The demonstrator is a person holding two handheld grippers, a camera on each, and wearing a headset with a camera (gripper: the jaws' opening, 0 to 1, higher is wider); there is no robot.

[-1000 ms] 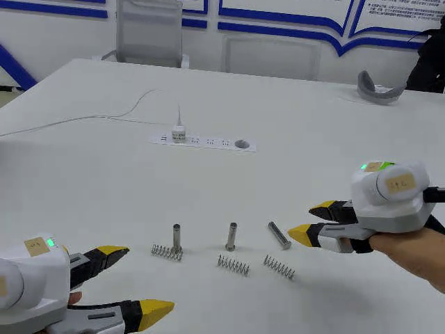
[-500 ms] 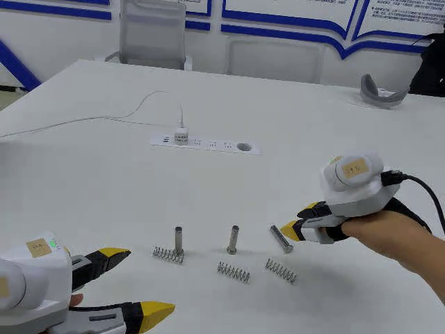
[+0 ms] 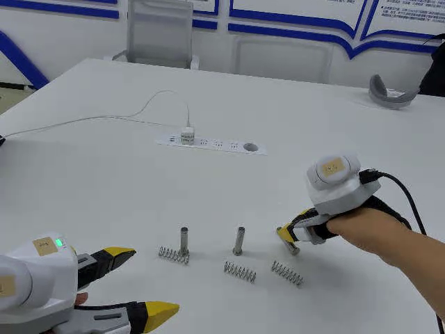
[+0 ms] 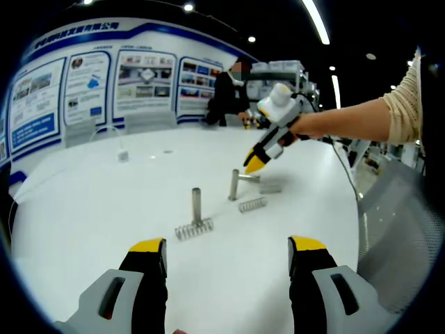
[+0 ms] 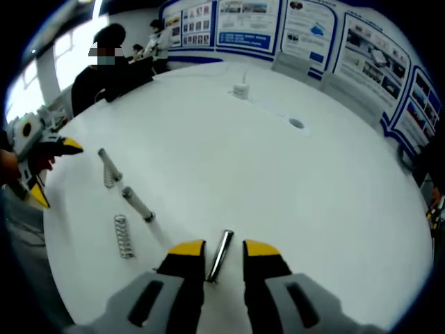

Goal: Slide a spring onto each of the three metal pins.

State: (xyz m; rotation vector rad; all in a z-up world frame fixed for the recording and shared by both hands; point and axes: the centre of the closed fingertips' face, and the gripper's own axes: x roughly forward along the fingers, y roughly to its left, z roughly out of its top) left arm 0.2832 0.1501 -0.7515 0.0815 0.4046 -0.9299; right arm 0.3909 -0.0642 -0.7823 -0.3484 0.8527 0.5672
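Right gripper (image 3: 286, 233) (image 5: 224, 249): hovering low over white desk (image 3: 104, 181), jaws narrowly parted, straddling lying metal pin (image 5: 221, 254); grip not discernible.
Left gripper (image 3: 147, 280) (image 4: 227, 245): waiting at near edge, jaws gaping wide, holding nothing.
Upright pins (image 3: 185, 240) (image 3: 239, 240): standing mid-desk.
Springs (image 3: 173, 255) (image 3: 240, 271) (image 3: 287, 273): lying flat just beside pins.

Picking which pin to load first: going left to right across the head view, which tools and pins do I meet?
left tool → left upright pin → middle upright pin → lying pin, between the right tool's jaws
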